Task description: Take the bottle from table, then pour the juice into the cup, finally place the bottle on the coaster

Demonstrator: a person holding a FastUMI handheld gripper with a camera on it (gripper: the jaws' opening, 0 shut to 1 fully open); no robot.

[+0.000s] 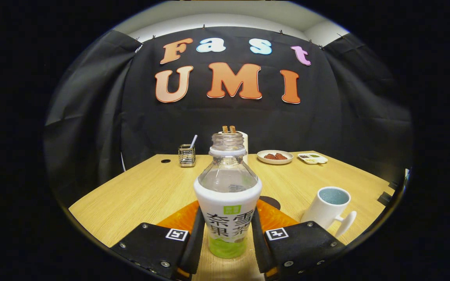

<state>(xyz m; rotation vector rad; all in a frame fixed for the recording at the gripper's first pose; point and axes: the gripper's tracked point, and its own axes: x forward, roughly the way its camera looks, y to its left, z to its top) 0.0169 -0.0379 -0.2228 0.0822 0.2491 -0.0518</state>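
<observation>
Gripper view: gripper (227, 234) clenched around upright, uncapped bottle (227, 203), cup (326, 209) nearby on table (139, 191).

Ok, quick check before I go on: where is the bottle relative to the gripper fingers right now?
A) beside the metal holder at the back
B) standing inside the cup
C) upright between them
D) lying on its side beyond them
C: the bottle stands upright, uncapped, between the fingers of the gripper, which press its labelled sides.
</observation>
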